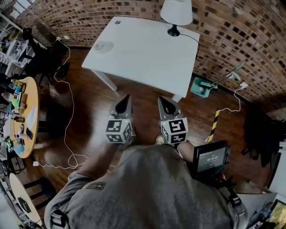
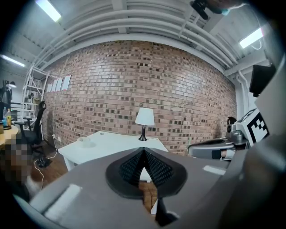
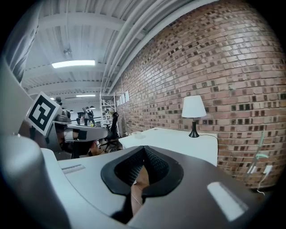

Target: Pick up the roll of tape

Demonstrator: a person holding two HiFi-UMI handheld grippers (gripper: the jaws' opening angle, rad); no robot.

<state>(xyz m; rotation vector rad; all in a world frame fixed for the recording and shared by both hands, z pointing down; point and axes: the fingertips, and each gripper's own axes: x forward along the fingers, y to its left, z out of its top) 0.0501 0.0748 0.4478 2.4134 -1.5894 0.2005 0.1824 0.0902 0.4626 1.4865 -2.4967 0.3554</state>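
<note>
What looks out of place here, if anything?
Only a white cable trailing in loose loops across the wooden floor. The table, with its upright lamp and roll of tape, looks tidy.

The right gripper (image 3: pixel 144 151) has its ribbed black fingers (image 3: pixel 156 164) pressed together at the tips with nothing between them; only brown wooden floor (image 3: pixel 139 181) shows through the gap below. Beyond stands a white worktop (image 3: pixel 178 142) against a brick wall (image 3: pixel 223 67) – a white-shaded lamp (image 3: pixel 194 114) upright near its far right end, a small pale roll of tape (image 3: pixel 136 133) near its left end. At the left edge the left gripper (image 3: pixel 100 131) points roughly level, its marker cube (image 3: pixel 42 113) above, an office chair (image 3: pixel 111 129) behind
</note>
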